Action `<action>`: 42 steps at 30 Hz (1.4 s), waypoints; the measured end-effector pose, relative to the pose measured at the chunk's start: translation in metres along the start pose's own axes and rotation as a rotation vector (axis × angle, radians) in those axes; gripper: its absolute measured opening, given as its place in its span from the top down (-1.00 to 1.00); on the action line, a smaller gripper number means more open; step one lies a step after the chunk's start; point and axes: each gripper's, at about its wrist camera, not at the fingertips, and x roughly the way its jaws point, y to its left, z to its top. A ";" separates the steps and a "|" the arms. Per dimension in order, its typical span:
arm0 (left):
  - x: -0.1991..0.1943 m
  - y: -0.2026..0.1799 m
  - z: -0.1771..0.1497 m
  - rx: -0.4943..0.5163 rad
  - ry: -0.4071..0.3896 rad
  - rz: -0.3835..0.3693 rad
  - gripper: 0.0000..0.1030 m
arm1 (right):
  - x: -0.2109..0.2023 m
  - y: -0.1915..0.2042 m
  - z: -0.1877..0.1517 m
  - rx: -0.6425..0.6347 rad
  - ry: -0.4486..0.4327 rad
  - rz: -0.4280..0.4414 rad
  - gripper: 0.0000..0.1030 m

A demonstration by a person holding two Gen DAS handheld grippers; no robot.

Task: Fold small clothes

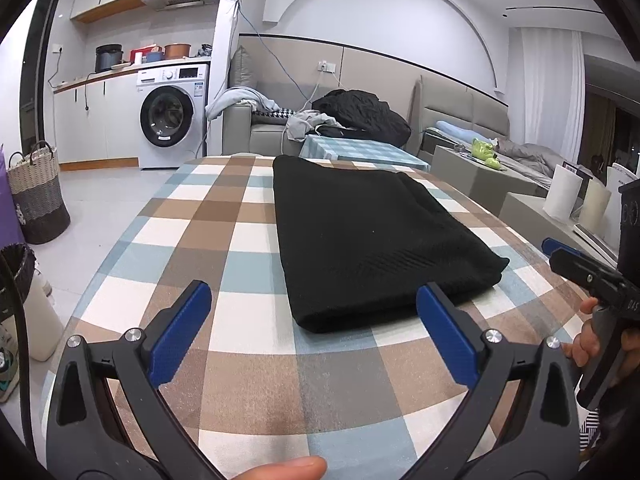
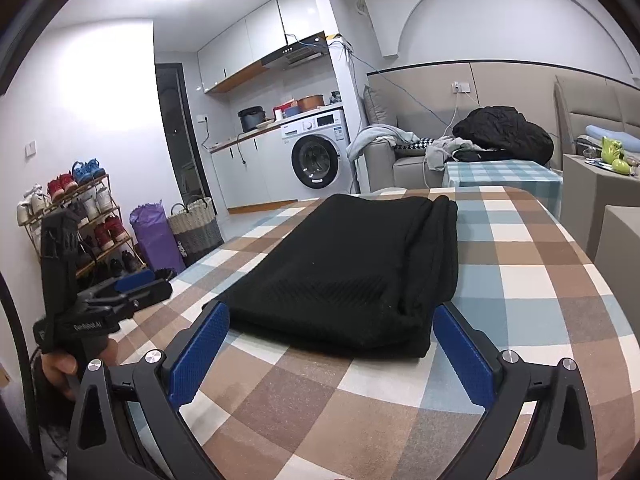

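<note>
Both grippers, left gripper (image 1: pixel 314 320) and right gripper (image 2: pixel 332 344), spread wide and empty just short of folded black garment (image 1: pixel 368 240) on checked table (image 1: pixel 208 216).

Checked tablecloth (image 1: pixel 192 216) bare left of folded black garment (image 1: pixel 360 232); narrower bare strip right.

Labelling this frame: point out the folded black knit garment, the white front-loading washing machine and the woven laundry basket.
Folded black knit garment (image 1: pixel 372 240), left wrist view, top surface.
White front-loading washing machine (image 1: pixel 167 117), left wrist view, door glass.
Woven laundry basket (image 2: pixel 196 226), right wrist view, side wall.
</note>
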 end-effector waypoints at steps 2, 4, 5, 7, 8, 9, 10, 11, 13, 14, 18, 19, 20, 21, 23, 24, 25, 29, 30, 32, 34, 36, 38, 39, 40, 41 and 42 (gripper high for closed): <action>0.002 -0.001 -0.002 0.005 0.005 0.006 -0.98 | -0.001 -0.002 0.000 0.013 -0.003 0.003 -1.00; 0.002 0.000 -0.002 0.004 0.004 0.001 -0.98 | -0.002 -0.005 0.000 0.030 -0.005 0.011 -1.00; 0.002 0.000 -0.002 0.002 0.004 0.001 -0.98 | -0.002 -0.006 -0.001 0.034 -0.006 0.010 -1.00; 0.004 0.002 -0.002 -0.003 0.010 0.003 -0.98 | -0.003 -0.005 -0.001 0.032 -0.011 0.008 -1.00; 0.004 0.003 -0.003 -0.007 0.012 0.003 -0.98 | -0.003 -0.005 -0.002 0.031 -0.011 0.007 -1.00; 0.004 0.004 -0.002 -0.010 0.010 0.003 -0.98 | -0.003 -0.005 -0.002 0.029 -0.009 0.007 -1.00; 0.004 0.005 -0.003 -0.013 0.009 0.002 -0.98 | -0.003 -0.004 -0.002 0.028 -0.008 0.009 -1.00; 0.004 0.005 -0.003 -0.011 0.012 0.002 -0.98 | -0.003 -0.004 -0.002 0.028 -0.007 0.010 -1.00; 0.004 0.005 -0.003 -0.009 0.013 0.005 -0.98 | -0.004 -0.005 -0.002 0.032 -0.009 0.009 -1.00; 0.004 0.005 -0.003 -0.006 0.012 0.004 -0.98 | -0.003 -0.005 -0.002 0.033 -0.009 0.009 -1.00; 0.004 0.006 -0.003 -0.008 0.012 0.004 -0.98 | -0.002 -0.006 -0.002 0.040 -0.008 0.010 -1.00; 0.004 0.006 -0.003 -0.008 0.012 0.004 -0.98 | -0.002 -0.006 -0.003 0.041 -0.008 0.010 -1.00; 0.004 0.006 -0.003 -0.009 0.013 0.005 -0.98 | -0.002 -0.006 -0.003 0.041 -0.008 0.010 -1.00; 0.004 0.006 -0.003 -0.009 0.014 0.006 -0.98 | -0.002 -0.006 -0.003 0.042 -0.008 0.010 -1.00; 0.004 0.006 -0.003 -0.010 0.013 0.005 -0.98 | -0.002 -0.006 -0.003 0.042 -0.007 0.008 -1.00; 0.004 0.006 -0.004 -0.010 0.014 0.005 -0.98 | -0.002 -0.006 -0.004 0.043 -0.007 0.008 -1.00; 0.004 0.006 -0.003 -0.010 0.014 0.006 -0.98 | -0.002 -0.006 -0.004 0.043 -0.007 0.008 -1.00; 0.004 0.006 -0.003 -0.013 0.016 0.006 -0.98 | -0.002 -0.006 -0.004 0.043 -0.006 0.008 -1.00; 0.004 0.006 -0.003 -0.014 0.016 0.006 -0.98 | -0.002 -0.006 -0.004 0.043 -0.006 0.008 -1.00; 0.004 0.006 -0.003 -0.013 0.017 0.005 -0.98 | -0.002 -0.006 -0.004 0.043 -0.006 0.008 -1.00; 0.004 0.006 -0.003 -0.012 0.015 0.007 -0.98 | -0.002 -0.005 -0.004 0.043 -0.006 0.008 -1.00; 0.004 0.006 -0.003 -0.013 0.016 0.006 -0.98 | -0.003 -0.005 -0.004 0.043 -0.006 0.007 -1.00; 0.004 0.007 -0.003 -0.013 0.016 0.006 -0.98 | -0.002 -0.005 -0.004 0.043 -0.006 0.008 -1.00; 0.004 0.007 -0.003 -0.014 0.016 0.005 -0.98 | -0.003 -0.005 -0.004 0.043 -0.006 0.007 -1.00; 0.004 0.006 -0.003 -0.013 0.017 0.005 -0.98 | -0.003 -0.005 -0.003 0.043 -0.007 0.008 -1.00; 0.004 0.006 -0.003 -0.012 0.016 0.005 -0.98 | -0.003 -0.005 -0.004 0.042 -0.006 0.009 -1.00; 0.004 0.006 -0.003 -0.012 0.015 0.005 -0.98 | -0.002 -0.005 -0.004 0.041 -0.005 0.010 -1.00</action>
